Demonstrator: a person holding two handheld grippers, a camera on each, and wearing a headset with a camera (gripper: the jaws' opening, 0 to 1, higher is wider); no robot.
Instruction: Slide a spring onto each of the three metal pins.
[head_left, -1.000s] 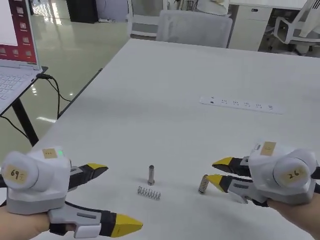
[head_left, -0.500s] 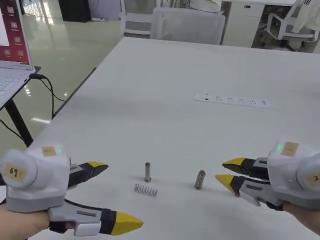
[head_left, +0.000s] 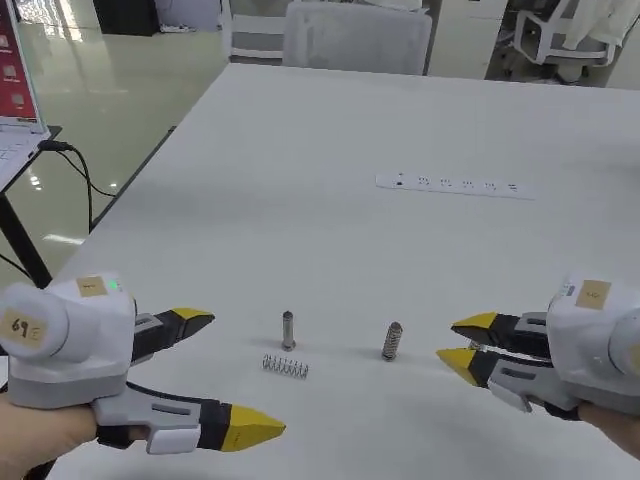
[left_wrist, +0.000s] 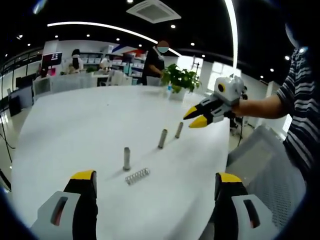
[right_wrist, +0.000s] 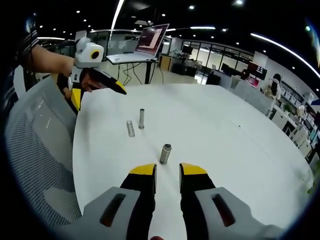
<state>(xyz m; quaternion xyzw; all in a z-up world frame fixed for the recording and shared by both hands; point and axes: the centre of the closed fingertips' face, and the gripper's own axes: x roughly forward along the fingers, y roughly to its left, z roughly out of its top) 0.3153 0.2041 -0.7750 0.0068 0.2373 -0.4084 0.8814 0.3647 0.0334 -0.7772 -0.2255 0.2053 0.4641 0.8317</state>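
Since the loose spring (head_left: 285, 366) lies flat on the white table (head_left: 330, 150), just in front of the bare upright pin (head_left: 288, 330), a pick here could fail two ways.

Left gripper (head_left: 225, 375): jaws wide apart, empty. Closing low beside the pin risks tipping it, since it looks unfixed. The spring may also roll or skid off the tips on the smooth top.

Right gripper (head_left: 462, 341): jaws narrowly parted, empty, near the spring-sleeved pin (head_left: 392, 341). A sideways brush could topple that one.

Third pin (left_wrist: 178, 130) stands farther off; cannot tell if it carries a spring.
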